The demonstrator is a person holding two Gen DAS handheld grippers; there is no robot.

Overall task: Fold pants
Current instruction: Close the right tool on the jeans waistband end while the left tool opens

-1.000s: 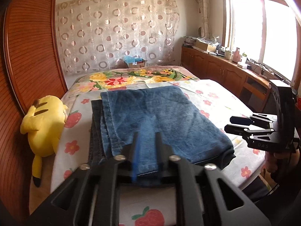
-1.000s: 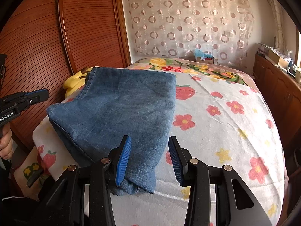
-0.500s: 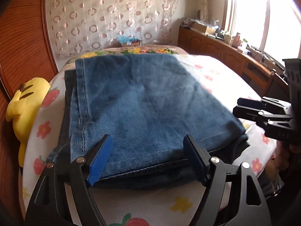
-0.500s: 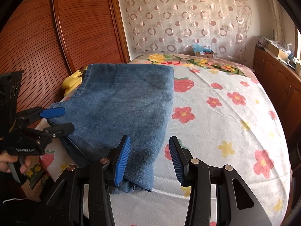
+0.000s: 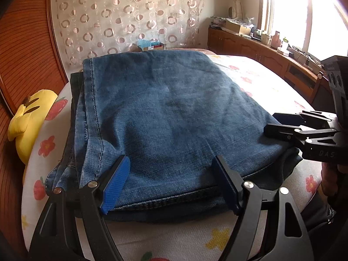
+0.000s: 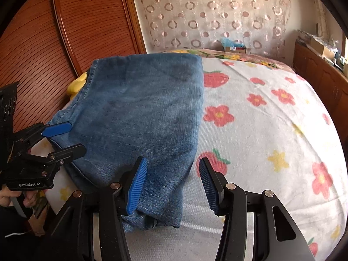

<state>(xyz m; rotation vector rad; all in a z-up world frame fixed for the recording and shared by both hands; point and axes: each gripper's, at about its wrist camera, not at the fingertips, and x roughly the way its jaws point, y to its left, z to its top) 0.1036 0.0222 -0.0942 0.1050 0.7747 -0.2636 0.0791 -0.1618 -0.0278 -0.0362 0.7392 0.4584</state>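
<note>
Folded blue jeans lie in a flat stack on the floral bedsheet; they also show in the right wrist view. My left gripper is open, its jaws spread wide over the near hem of the stack, holding nothing. It shows from the side in the right wrist view. My right gripper is open over the near right corner of the jeans, empty. It shows in the left wrist view at the stack's right edge.
A yellow plush toy lies at the bed's left edge against the wooden headboard. A wooden cabinet with clutter runs under the window at the right. A patterned curtain hangs behind.
My left gripper has opened wide, letting go of the jeans hem, and moved closer and lower over the stack. My right gripper has opened a little wider and stayed by the near corner.
</note>
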